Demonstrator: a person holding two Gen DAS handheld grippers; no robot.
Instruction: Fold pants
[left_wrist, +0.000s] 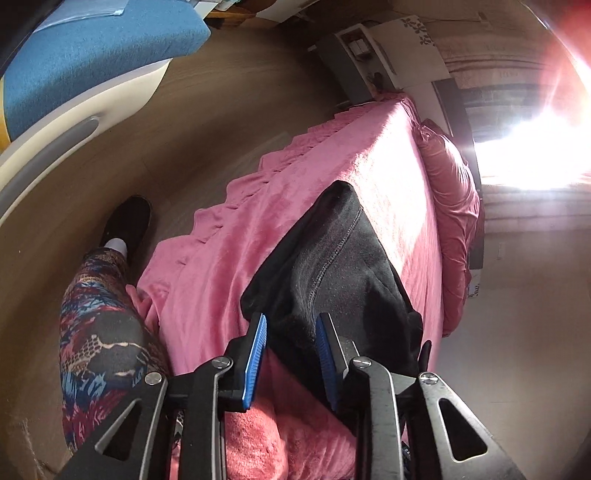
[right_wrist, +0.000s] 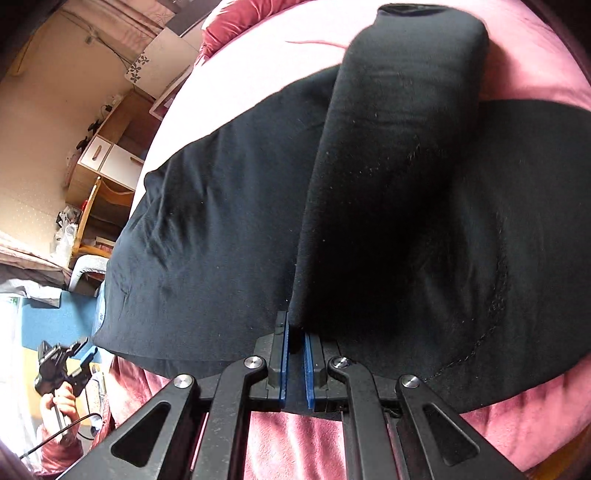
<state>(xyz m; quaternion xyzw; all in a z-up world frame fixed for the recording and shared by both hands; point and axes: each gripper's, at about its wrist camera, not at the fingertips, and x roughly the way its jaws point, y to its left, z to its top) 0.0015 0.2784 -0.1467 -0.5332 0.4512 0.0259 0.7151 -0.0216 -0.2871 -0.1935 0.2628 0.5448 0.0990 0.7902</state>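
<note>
Pants (right_wrist: 229, 221), black and matte with fine lint and a stitched seam, lie on a pink bed (left_wrist: 229, 240); its cover is soft and velvety, with a scalloped edge. One leg is doubled back over the rest as a long rounded fold. The right gripper (right_wrist: 296, 347) is clenched on that fold's near end, blue ribbed pads pinching cloth. The left gripper (left_wrist: 291, 350) is released, jaws parted above the pants' edge, nothing pressed between them.
</note>
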